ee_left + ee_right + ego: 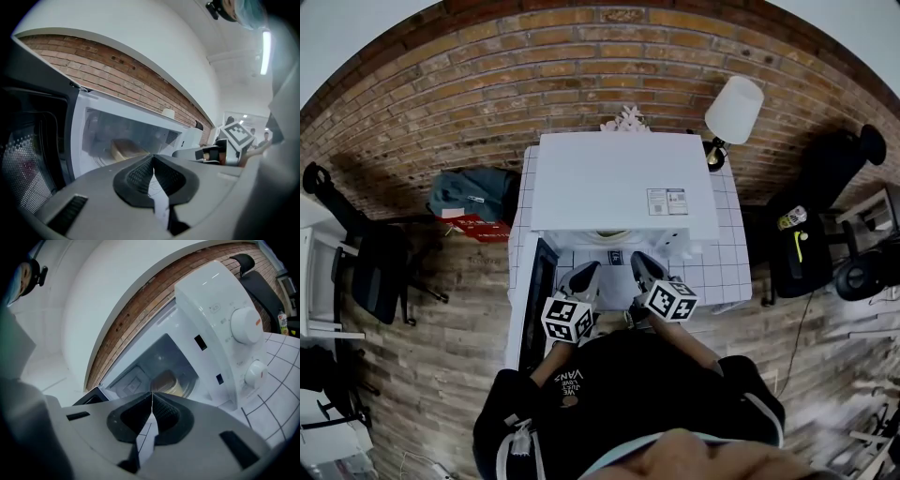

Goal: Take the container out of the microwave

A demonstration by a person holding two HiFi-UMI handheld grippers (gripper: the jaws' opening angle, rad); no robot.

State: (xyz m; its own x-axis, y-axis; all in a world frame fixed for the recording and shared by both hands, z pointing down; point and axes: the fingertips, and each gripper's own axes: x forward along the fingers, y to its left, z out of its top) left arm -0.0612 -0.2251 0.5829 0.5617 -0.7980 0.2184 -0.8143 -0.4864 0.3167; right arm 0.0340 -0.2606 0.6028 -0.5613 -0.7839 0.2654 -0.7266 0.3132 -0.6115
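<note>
A white microwave [623, 183] stands on a tiled table with its door [536, 300] swung open to the left. Inside, a tan container [125, 149] [167, 382] rests on the turntable; its pale rim [609, 236] shows under the microwave's front edge. My left gripper [591, 269] [153, 157] is shut and empty, its tips meeting just in front of the opening. To its right, my right gripper [639, 258] [152, 393] is also shut with nothing in it, pointing at the cavity. Both stay outside, apart from the container.
The microwave's control panel with two knobs [245, 325] is right of the opening. A white lamp [732, 111] stands at the table's back right corner. Black chairs [380, 272] [806, 230] stand either side on the wooden floor. A brick wall lies behind.
</note>
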